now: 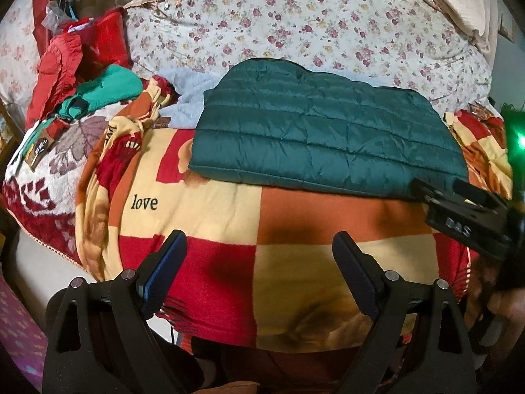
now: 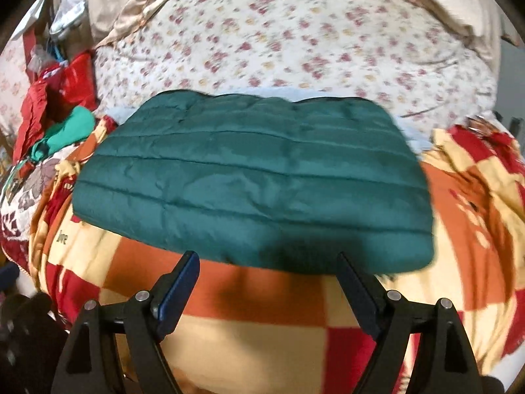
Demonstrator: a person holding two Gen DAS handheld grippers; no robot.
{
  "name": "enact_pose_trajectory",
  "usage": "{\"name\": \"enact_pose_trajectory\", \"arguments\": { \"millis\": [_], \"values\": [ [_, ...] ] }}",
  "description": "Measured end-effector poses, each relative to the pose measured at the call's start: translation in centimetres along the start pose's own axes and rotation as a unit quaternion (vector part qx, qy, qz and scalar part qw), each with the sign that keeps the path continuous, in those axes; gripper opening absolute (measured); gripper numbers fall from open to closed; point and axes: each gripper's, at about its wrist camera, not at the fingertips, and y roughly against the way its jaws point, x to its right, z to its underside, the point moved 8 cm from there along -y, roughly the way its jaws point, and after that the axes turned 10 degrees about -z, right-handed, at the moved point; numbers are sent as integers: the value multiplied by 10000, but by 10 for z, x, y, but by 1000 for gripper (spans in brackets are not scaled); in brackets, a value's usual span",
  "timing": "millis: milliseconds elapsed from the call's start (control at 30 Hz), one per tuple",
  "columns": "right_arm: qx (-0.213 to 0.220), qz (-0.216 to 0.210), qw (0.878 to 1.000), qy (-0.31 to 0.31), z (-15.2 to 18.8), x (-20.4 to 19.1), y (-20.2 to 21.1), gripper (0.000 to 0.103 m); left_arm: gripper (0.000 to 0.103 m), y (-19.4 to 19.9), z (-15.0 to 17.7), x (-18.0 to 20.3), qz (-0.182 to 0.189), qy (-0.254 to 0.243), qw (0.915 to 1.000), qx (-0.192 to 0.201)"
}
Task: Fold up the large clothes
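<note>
A dark green quilted jacket [image 1: 315, 128] lies folded into a flat rectangle on a red, orange and cream checked blanket [image 1: 210, 210]. It also shows in the right wrist view [image 2: 256, 180]. My left gripper [image 1: 259, 243] is open and empty, hovering over the blanket short of the jacket's near edge. My right gripper [image 2: 267, 264] is open and empty, its fingertips just at the jacket's near edge. The right gripper also shows in the left wrist view [image 1: 436, 190], at the jacket's near right corner.
A pile of red and bright green clothes [image 1: 82, 75] lies at the left of the bed. A flowered quilt [image 1: 295, 23] covers the far side. A light blue garment [image 1: 187, 98] lies under the jacket's far left edge.
</note>
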Motion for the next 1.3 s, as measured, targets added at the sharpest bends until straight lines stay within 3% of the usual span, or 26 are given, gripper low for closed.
{"name": "enact_pose_trajectory", "arguments": {
  "millis": [300, 800, 1300],
  "values": [
    [307, 59, 9981, -535, 13, 24, 36, 83, 90, 19, -3, 12, 97, -135, 9997, 187],
    [731, 148, 9962, -443, 7, 18, 65, 83, 90, 44, -5, 25, 296, -266, 9985, 389],
    [771, 193, 9960, -413, 8, 19, 69, 83, 90, 52, -5, 31, 451, -312, 9974, 470]
  ]
}}
